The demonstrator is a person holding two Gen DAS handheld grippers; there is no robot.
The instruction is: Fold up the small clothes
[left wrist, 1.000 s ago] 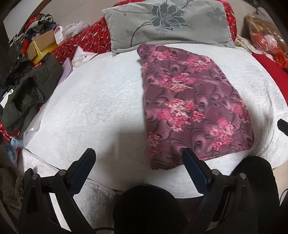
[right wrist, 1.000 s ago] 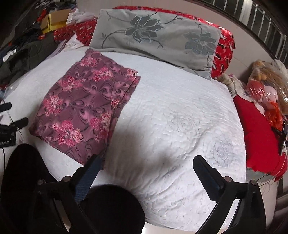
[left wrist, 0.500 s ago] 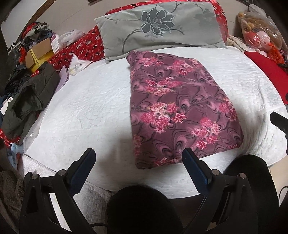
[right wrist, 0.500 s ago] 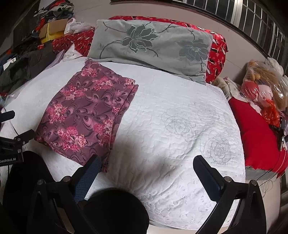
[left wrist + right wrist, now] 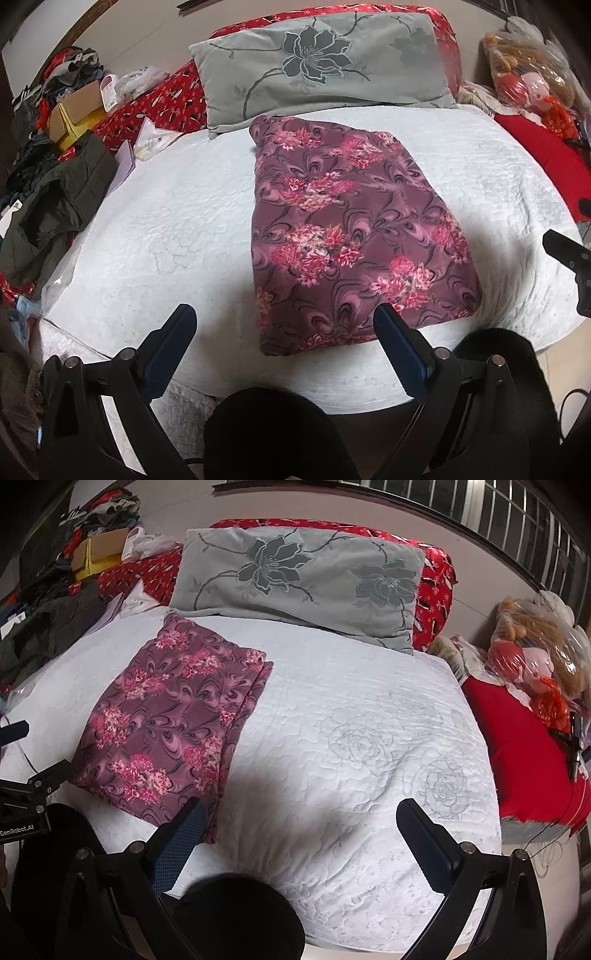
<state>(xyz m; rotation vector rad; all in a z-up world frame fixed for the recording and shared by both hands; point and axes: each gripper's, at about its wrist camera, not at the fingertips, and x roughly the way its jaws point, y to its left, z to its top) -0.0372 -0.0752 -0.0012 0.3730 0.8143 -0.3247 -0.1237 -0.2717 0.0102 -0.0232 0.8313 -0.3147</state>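
Plum fabric with pink flower clusters is what I have in front of me: the folded garment [image 5: 354, 236] lies flat on the white quilted bedspread [image 5: 166, 236], its far end just short of the grey flowered pillow [image 5: 325, 62]. From the right wrist view the same garment [image 5: 173, 723] shows stacked layered edges along its right side, so it is folded over on itself.

My left gripper [image 5: 284, 325] hangs over the near edge of the bed with its fingers spread wide and nothing between them. The garment's near left corner sits in the gap between them, and the blue pad of the right-hand finger [image 5: 399, 354] overlaps the garment's near hem in the picture; I cannot tell whether it touches the cloth.

My right gripper [image 5: 299, 819] is also spread wide and empty. It looks mostly at bare bedspread [image 5: 369, 746]; the garment lies to its left, with its near right corner just behind the left-hand finger [image 5: 181, 845]. Contact there is not clear either.

A dark olive jacket [image 5: 55, 199] lies off the bed's left edge, and a bagged doll [image 5: 532, 657] sits on red cloth to the right.
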